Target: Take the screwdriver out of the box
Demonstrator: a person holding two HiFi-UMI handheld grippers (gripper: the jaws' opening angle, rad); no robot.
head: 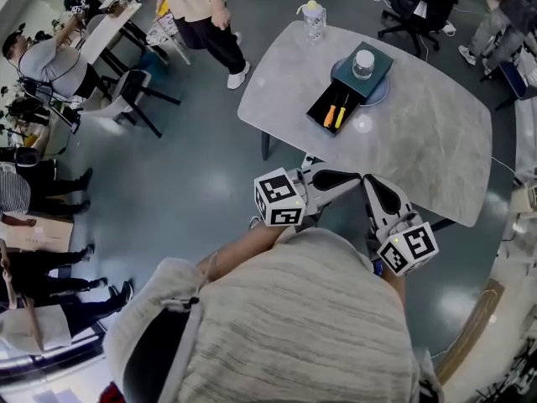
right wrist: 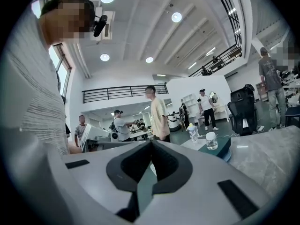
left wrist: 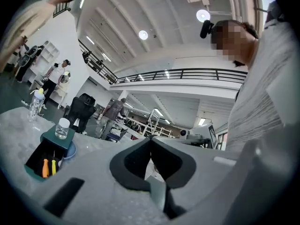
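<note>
Well ahead of both claws, across the grey table (head: 419, 141), sat the teal box (head: 379, 60), its drawer (head: 316, 113) standing open on the side facing them. Inside lay the orange screwdriver (head: 331, 117) and the yellow screwdriver (head: 341, 113), flat and side by side, bright handles against the dark tray, long axes running along the drawer, toward the claws and away. Which end carried the tip was too small to tell. Left gripper (head: 357, 177) was clenched on nothing, right gripper (head: 370, 181) likewise, their tips close together, both well apart from the box.
</note>
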